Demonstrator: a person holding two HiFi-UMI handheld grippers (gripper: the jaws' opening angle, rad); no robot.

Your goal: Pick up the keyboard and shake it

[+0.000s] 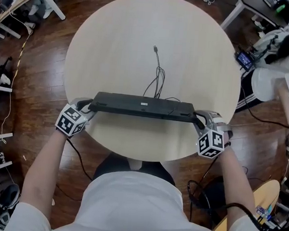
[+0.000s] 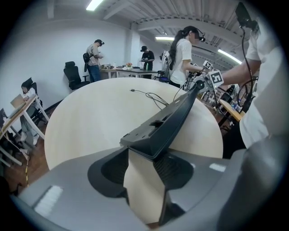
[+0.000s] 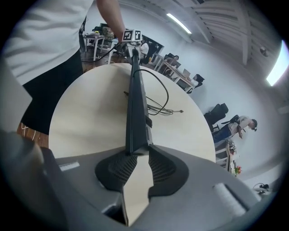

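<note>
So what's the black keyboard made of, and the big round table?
The keyboard looks like hard plastic: matte black, with sharp moulded edges and little shine. The table looks like wood or a wood-look laminate: its top is pale, smooth and evenly coloured. I can't tell which.

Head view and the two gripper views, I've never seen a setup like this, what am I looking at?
No robot here: a person holds a two-jaw tool in each hand, with a marker-covered cube on it. The top-down picture comes from a camera on the person's head; the other two come from cameras riding on each tool, looking along its jaws. The left hand-held gripper and right hand-held gripper each clamp one end of a long black plastic keyboard, tipped on edge above a round pale wooden table. Its thin black cable trails across the tabletop.
</note>
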